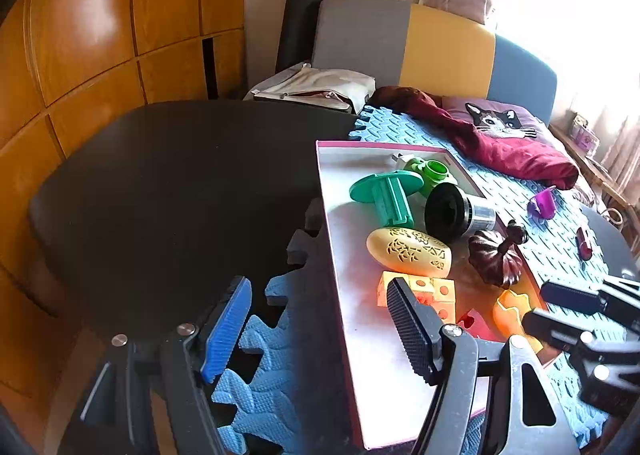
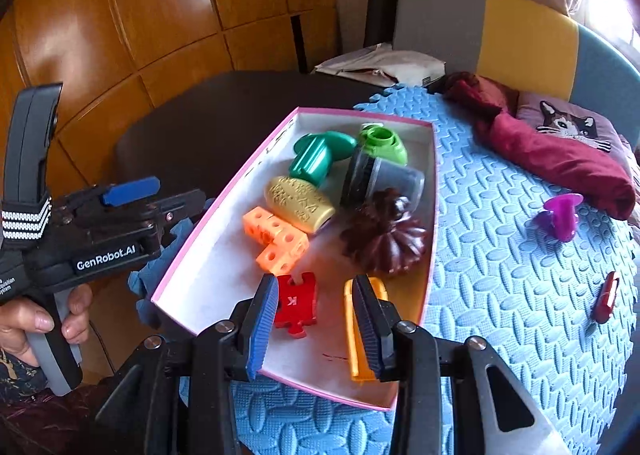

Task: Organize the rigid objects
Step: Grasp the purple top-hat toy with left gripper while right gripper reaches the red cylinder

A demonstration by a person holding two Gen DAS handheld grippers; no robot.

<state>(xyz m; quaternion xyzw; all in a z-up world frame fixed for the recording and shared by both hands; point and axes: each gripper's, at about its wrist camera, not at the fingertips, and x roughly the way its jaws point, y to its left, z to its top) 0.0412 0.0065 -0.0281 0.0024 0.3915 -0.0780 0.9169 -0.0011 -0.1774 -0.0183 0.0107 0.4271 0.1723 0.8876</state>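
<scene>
Right gripper (image 2: pixel 316 329) jaws apart, empty, over box (image 2: pixel 208 223) near end — red puzzle piece (image 2: pixel 298 305) directly below; next loose items, purple piece (image 2: pixel 560 215) and red clip (image 2: pixel 604 297), on mat (image 2: pixel 500 295) to its right — closer than left gripper (image 1: pixel 316 331), also open.

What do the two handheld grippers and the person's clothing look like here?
Both grippers are black plastic with silver screws. The right gripper has ribbed blue pads. The left gripper has one blue pad and one black; its body reads "GenRobot.AI" in white, with a black-and-white striped strap and grey trigger. The sleeve is dark and patterned.
</scene>
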